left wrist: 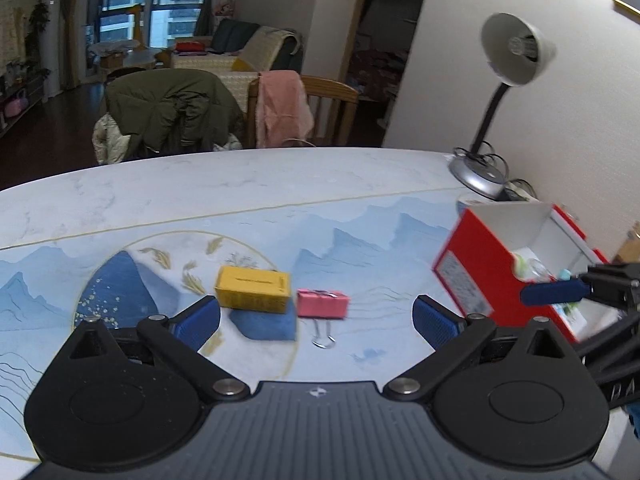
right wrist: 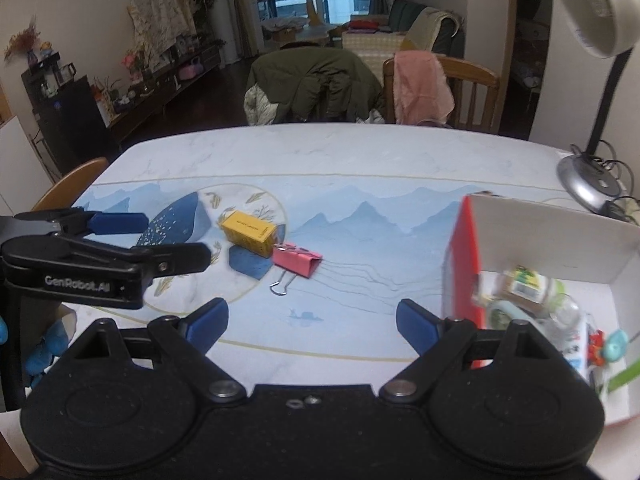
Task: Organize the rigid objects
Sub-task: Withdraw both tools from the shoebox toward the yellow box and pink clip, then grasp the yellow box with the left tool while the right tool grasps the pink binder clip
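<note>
Landmark: the red box (right wrist: pixel 464 252), open-topped with a white inside, standing toward the right end of the table (left wrist: pixel 248 184). Farthest left of the box hangs the left gripper (left wrist: pixel 316 322), its blue-padded jaws spread wide apart with nothing between them; they hover above the tabletop. Next, left of the box and well apart from it, lies the yellow box (left wrist: pixel 253 289), a small carton resting on the printed mat. Just beside it on the side nearer the red box lies the pink binder clip (left wrist: pixel 322 303), its wire handles pointing toward the camera; the two appear to touch in the right wrist view. The right gripper (right wrist: pixel 312 326) hangs close to the red box's near-left corner, its jaws likewise apart and empty. Inside the red box lie several blurred small items, among them a clear bottle (right wrist: pixel 532 292). Behind the box stands a desk lamp (left wrist: pixel 516 50).
</note>
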Available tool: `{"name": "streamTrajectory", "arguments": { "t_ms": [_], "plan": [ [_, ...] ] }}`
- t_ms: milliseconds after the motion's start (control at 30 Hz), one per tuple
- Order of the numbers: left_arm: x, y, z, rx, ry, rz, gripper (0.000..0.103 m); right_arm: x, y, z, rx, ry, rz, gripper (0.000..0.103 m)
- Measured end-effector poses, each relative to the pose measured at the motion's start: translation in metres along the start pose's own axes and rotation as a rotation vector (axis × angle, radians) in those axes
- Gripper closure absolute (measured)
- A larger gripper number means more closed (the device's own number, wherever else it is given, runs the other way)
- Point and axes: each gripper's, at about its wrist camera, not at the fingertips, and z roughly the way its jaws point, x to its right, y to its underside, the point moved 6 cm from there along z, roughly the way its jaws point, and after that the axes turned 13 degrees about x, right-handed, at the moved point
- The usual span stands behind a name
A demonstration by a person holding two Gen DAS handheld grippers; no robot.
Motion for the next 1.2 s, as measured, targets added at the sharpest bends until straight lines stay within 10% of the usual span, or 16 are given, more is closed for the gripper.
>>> {"name": "streamTrajectory", "arguments": {
  "t_ms": [1200],
  "plan": [
    [-0.062, 0.039, 0.145, -0.131, -0.085, 0.049, 0.003, -0.009, 0.021, 0.158, -0.071, 0.119, 0.047, 0.025]
  ]
}}
